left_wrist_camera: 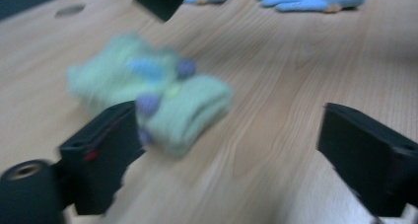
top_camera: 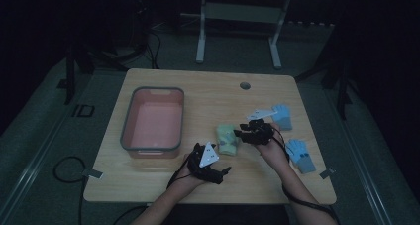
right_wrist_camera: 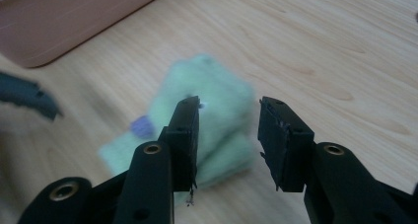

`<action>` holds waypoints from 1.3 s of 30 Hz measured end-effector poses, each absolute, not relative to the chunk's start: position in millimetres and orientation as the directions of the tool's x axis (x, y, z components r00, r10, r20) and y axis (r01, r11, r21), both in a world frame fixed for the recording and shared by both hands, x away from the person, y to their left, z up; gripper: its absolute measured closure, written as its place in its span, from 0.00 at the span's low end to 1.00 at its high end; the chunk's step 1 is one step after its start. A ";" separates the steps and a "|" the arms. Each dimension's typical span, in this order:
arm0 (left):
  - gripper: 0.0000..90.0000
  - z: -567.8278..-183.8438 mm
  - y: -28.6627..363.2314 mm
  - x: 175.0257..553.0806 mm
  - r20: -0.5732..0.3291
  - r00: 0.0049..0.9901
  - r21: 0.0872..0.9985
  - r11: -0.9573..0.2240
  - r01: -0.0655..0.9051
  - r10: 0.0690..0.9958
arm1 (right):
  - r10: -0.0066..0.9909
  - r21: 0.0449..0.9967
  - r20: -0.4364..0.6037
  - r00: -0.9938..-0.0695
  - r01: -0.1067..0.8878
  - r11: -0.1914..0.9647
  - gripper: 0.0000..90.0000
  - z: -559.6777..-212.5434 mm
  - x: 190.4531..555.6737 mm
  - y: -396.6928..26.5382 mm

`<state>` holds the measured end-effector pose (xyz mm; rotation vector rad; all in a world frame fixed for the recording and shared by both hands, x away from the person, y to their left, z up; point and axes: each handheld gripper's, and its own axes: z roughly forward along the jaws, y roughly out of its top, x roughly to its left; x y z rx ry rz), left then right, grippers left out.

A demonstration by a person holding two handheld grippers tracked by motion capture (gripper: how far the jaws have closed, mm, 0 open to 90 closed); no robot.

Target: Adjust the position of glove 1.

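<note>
A folded pale green glove with small purple and blue spots lies on the wooden table between my two grippers. My right gripper hovers just right of it, jaws partly apart. In the right gripper view the right gripper stands open over the green glove, and no cloth is pinched between its pads. My left gripper is nearer the front edge, below the glove. In the left gripper view the left gripper is wide open, with the green glove beyond its left jaw.
A pink bin with a grey rim stands left of the glove, seemingly with nothing in it. Two blue gloves lie at the table's right side. A round hole sits near the far edge. Cables trail off the front.
</note>
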<state>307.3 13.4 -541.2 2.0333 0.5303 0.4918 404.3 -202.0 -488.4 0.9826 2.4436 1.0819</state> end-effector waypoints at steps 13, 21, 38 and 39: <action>0.43 -551.0 -6.6 344.8 0.275 0.879 0.740 -0.669 0.064 0.389 | 0.662 0.695 0.183 -0.726 0.572 0.436 0.51 -512.8 450.5 -187.0; 0.49 -553.9 -8.8 350.7 0.315 0.881 0.712 -0.702 0.027 0.353 | 0.673 0.628 0.268 -0.689 0.655 0.420 0.46 -534.9 463.7 -187.4; 0.86 -546.1 -15.1 349.9 0.401 0.846 0.657 -0.754 0.003 0.352 | 0.653 0.622 0.273 -0.707 0.647 0.440 0.80 -525.3 457.2 -180.0; 0.86 -544.1 -15.5 349.9 0.400 0.847 0.653 -0.758 0.005 0.350 | 0.652 0.624 0.272 -0.708 0.645 0.440 0.81 -523.8 456.9 -180.1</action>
